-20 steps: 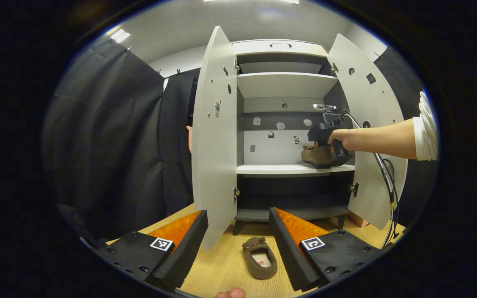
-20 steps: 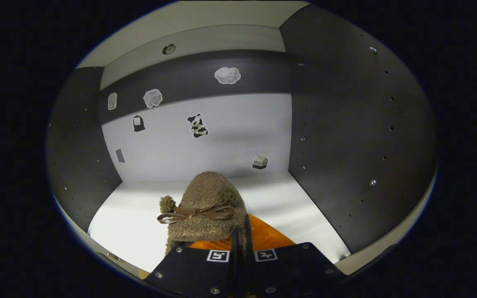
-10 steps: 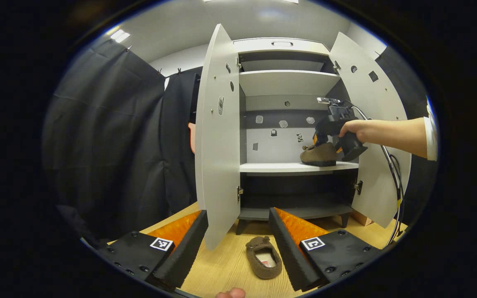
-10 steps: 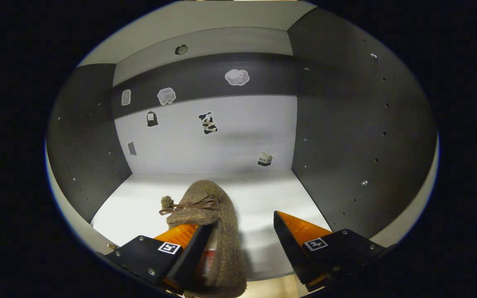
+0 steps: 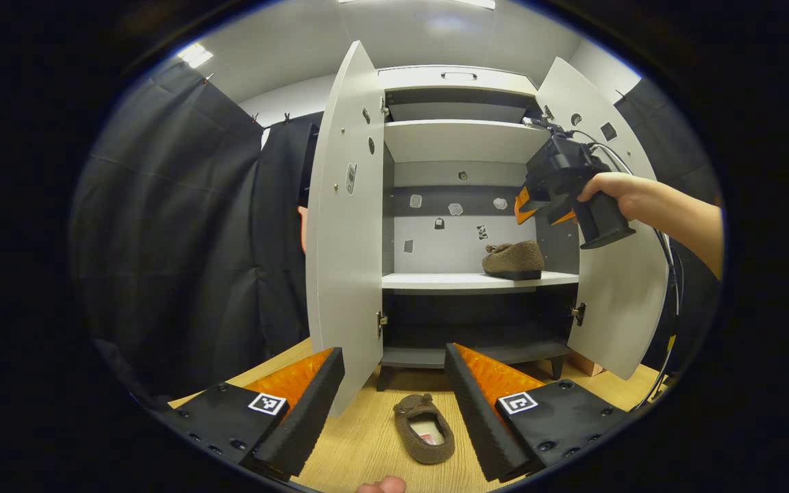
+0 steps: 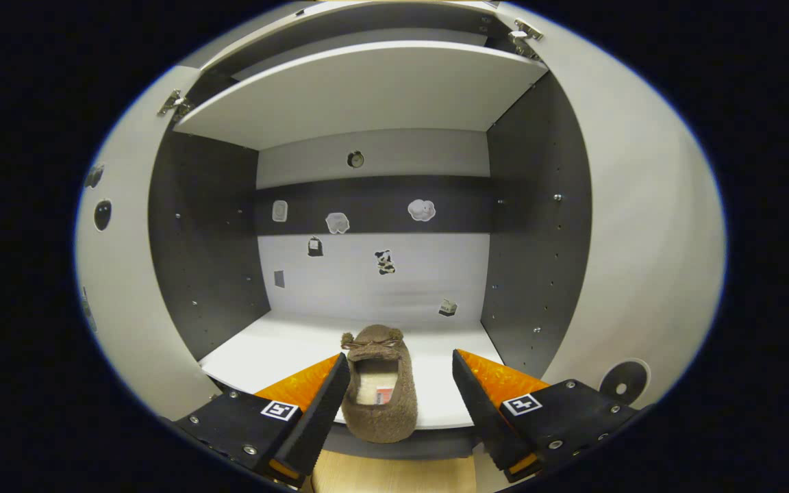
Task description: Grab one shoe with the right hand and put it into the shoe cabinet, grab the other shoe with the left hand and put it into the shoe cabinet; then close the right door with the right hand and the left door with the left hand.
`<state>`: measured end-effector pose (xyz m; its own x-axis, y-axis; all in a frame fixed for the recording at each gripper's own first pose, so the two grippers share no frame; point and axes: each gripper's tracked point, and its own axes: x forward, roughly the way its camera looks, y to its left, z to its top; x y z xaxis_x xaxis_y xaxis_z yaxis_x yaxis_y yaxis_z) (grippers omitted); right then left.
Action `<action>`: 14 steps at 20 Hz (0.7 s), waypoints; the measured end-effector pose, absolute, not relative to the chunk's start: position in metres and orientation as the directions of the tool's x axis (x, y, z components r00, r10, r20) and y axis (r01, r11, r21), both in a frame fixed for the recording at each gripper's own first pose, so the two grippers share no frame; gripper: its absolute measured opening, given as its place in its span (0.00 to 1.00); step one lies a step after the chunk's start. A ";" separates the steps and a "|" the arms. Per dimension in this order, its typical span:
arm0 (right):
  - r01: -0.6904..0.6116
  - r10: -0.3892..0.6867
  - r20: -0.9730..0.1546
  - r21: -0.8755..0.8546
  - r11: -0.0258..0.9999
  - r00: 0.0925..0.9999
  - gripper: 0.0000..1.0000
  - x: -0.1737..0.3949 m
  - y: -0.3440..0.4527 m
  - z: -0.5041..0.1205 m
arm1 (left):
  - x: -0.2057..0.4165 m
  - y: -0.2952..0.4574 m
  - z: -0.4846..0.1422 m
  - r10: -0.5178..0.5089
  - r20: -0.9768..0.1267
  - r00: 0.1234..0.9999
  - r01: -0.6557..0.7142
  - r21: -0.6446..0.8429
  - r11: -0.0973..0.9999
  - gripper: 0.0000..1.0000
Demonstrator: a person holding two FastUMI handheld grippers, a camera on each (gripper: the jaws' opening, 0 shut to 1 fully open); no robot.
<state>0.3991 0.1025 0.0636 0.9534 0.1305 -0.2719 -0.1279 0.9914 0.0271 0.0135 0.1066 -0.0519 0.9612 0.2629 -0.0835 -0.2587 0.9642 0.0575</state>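
L door [image 5: 343, 226] and R door [image 5: 607, 226] of the shoe cabinet [image 5: 463, 140] hang open. Left gripper [image 5: 394, 390] is spread wide, empty, over the floor shoe [image 5: 425, 428]. First shoe [image 6: 377, 390] rests on the mid shelf [image 6: 278, 349]; right gripper [image 6: 398, 400] is wide, empty, clear of it. Looks like L-hand grab comes next: drop, straddle, pinch.

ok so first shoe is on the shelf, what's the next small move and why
Probably lower the left gripper over the shoe on the floor and close on it. It lies between that gripper's open fingers, toe toward the cabinet. The other shoe already rests on the middle shelf, and the right gripper is open and clear of it.
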 end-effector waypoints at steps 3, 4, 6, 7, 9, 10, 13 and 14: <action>-0.139 0.142 -0.221 0.027 0.990 0.965 0.93 0.356 0.091 0.071 | 0.015 0.098 -0.052 0.227 -0.085 0.970 -0.224 0.049 0.973 0.96; -0.142 0.141 -0.212 0.012 0.990 0.967 0.93 0.343 0.085 0.071 | 0.014 0.095 -0.052 0.218 -0.089 0.972 -0.215 0.044 0.976 0.96; -0.145 0.137 -0.206 -0.025 0.989 0.969 0.93 0.314 0.075 0.066 | 0.009 0.088 -0.053 0.200 -0.098 0.975 -0.197 0.035 0.980 0.96; -0.153 0.144 -0.199 -0.030 0.988 0.969 0.93 0.298 0.073 0.063 | 0.007 0.085 -0.056 0.190 -0.103 0.976 -0.187 0.033 0.982 0.96; -0.164 0.156 -0.179 -0.030 0.986 0.971 0.92 0.269 0.072 0.054 | 0.004 0.075 -0.063 0.159 -0.126 0.979 -0.157 0.029 0.987 0.99; -0.168 0.158 -0.169 -0.045 0.985 0.973 0.92 0.255 0.073 0.047 | 0.002 0.073 -0.068 0.150 -0.141 0.979 -0.149 0.019 0.989 0.99; -0.146 0.137 -0.117 -0.079 0.986 0.984 0.93 0.212 0.067 0.027 | 0.001 0.065 -0.092 0.111 -0.204 0.973 -0.122 -0.043 0.992 0.96; -0.147 0.140 -0.106 -0.057 0.987 0.984 0.92 0.197 0.069 0.016 | 0.002 0.065 -0.103 0.101 -0.230 0.968 -0.116 -0.056 0.992 0.94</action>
